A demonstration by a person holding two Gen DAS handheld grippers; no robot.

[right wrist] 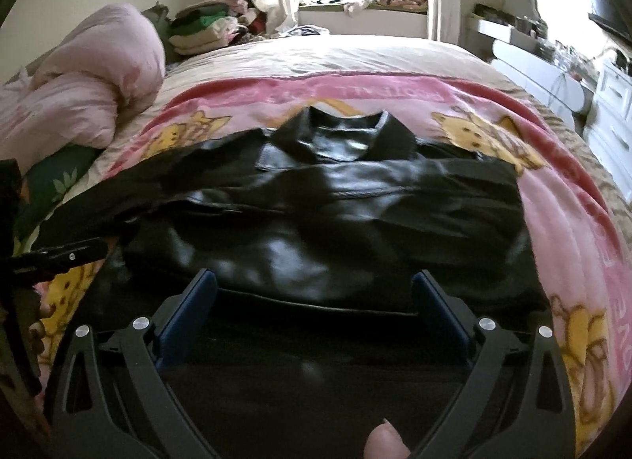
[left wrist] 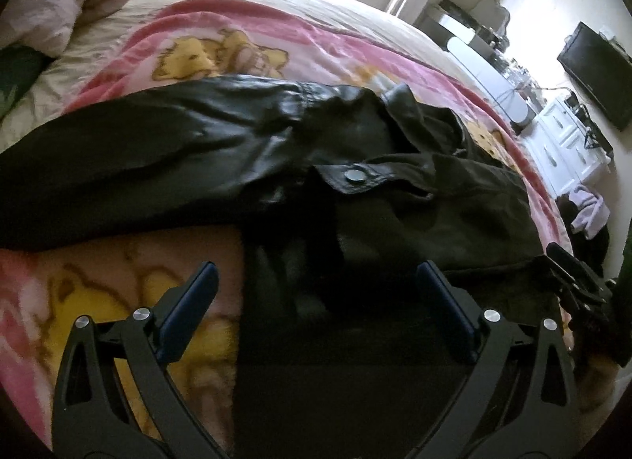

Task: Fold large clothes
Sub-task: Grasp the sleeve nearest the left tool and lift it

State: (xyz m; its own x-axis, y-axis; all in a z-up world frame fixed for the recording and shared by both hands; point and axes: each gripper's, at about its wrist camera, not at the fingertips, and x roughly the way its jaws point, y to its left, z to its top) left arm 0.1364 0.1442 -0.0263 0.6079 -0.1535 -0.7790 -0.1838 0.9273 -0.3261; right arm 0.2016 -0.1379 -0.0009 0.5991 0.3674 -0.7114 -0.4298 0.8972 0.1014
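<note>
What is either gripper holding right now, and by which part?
Nothing. The left gripper and the right gripper both stand open above the black leather jacket, which lies loose on the pink blanket.

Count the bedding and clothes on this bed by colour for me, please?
Black leather jacket: 1
Pink cartoon-bear blanket: 1
Pale pink rolled duvet: 1
Cream bedspread: 1
Total: 4
</note>
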